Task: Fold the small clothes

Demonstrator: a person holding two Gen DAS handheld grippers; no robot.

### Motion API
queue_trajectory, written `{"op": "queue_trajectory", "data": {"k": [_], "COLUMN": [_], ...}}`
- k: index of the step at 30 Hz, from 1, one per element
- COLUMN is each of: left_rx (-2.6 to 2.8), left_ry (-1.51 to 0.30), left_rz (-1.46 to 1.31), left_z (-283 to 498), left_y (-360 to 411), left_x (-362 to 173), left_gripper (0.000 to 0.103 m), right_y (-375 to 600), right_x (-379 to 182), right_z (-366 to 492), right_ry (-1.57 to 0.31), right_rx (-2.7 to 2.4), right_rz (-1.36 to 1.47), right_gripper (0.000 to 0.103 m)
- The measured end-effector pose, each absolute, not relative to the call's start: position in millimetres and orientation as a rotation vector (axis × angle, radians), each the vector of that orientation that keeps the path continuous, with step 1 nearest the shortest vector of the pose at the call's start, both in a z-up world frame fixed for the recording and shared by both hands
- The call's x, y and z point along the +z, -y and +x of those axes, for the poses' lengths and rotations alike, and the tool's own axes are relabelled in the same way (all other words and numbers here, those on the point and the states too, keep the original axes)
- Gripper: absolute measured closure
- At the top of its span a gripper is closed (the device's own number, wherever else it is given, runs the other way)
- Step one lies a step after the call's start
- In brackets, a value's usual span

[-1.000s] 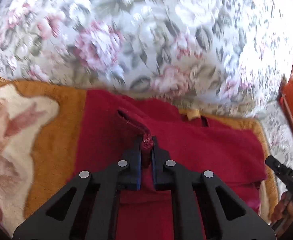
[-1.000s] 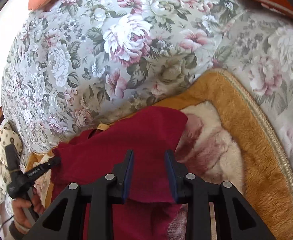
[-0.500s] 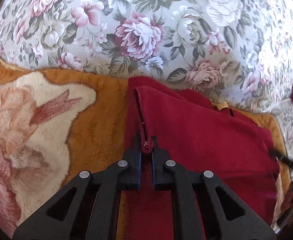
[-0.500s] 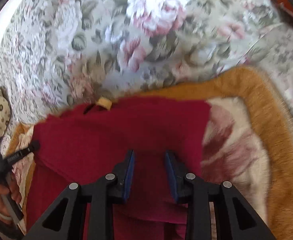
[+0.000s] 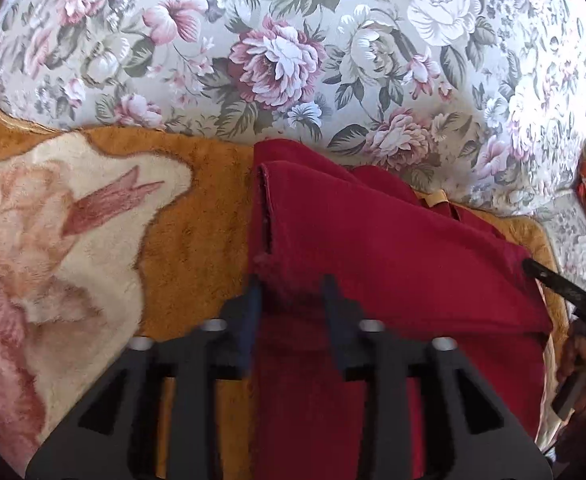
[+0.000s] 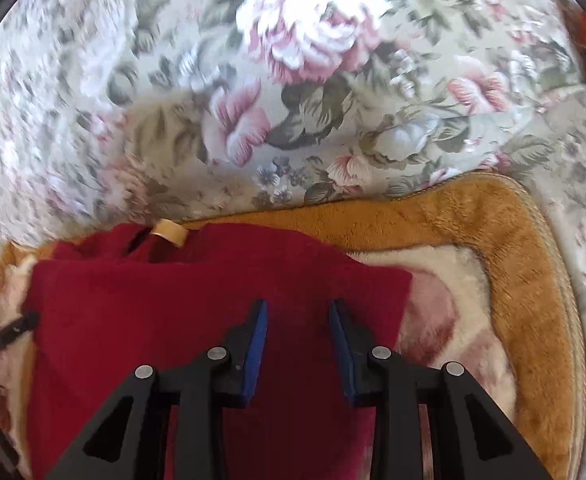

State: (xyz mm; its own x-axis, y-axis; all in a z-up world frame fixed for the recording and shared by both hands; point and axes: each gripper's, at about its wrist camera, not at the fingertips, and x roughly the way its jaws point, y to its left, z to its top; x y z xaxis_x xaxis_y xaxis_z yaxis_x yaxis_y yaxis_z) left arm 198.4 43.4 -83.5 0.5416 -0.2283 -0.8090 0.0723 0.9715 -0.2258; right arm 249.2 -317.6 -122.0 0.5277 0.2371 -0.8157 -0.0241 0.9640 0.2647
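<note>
Left hand-held gripper [image 5: 291, 286] opening over red garment's [image 5: 393, 248] folded corner.

A dark red cloth [image 6: 197, 320] lies folded on a fuzzy orange and cream blanket [image 6: 489, 240]. The right gripper [image 6: 297, 312] hangs right above the red cloth, near its right edge. Its two blue pads [image 6: 258, 344] stand apart with only cloth seen between them, and they do not pinch it. A small tan tag [image 6: 168, 233] peeks out at the far edge of the red cloth. Behind the red cloth is a big flowery cover [image 6: 301, 80]. At the red cloth's left edge, a thin black finger of the other gripper [image 6: 9, 330] pokes in.
</note>
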Motion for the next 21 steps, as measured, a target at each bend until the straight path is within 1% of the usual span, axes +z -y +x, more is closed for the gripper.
{"op": "queue_trajectory", "data": {"k": [1, 2, 6, 10, 12, 15, 18, 19, 20, 21], "left_rx": [-0.190, -0.207, -0.217, -0.216, -0.210, -0.197, -0.198, -0.196, -0.195, -0.192], "left_ry": [-0.979, -0.973, -1.010, -1.074, -1.076, -1.056, -1.066, -1.068, -1.066, -1.064], "left_rz": [-0.177, -0.186, -0.165, -0.146, -0.144, -0.107, -0.134, -0.134, -0.129, -0.123], "left_z": [193.0, 185.4, 161.4, 142.8, 131.6, 120.9, 118.0, 117.2, 116.7, 115.9], "left_y": [-44.6, -46.3, -47.7, -45.8, -45.4, -40.6, -42.8, -43.2, -42.1, -40.9], "left_x": [-81.2, -79.3, -87.1, -104.7, -110.8, -110.5, -109.9, -110.8, -111.5, -111.7], "left_gripper": [0.047, 0.045, 0.045, 0.045, 0.045, 0.045, 0.045, 0.044, 0.044, 0.044], "right_y": [321.7, 324.7, 339.7, 361.9, 367.6, 357.7, 351.6, 349.2, 347.5, 346.3], "right_x": [-116.4, -113.9, -112.2, -121.2, -125.9, -138.1, -134.4, -133.4, -133.4, -134.3], "right_z": [238.2, 229.0, 184.0, 159.3, 151.8, 154.4, 150.8, 150.7, 152.0, 154.9], "right_ry": [-1.003, -1.008, -1.036, -1.045, -1.040, -1.102, -1.072, -1.050, -1.038, -1.031], "right_rx": [0.170, 0.174, 0.155, 0.170, 0.173, 0.201, 0.218, 0.222, 0.198, 0.137], "right_rz": [0.248, 0.256, 0.282, 0.436, 0.507, 0.496, 0.491, 0.471, 0.428, 0.352], "right_gripper": [0.073, 0.073, 0.071, 0.070, 0.066, 0.065, 0.066, 0.068, 0.088, 0.092]}}
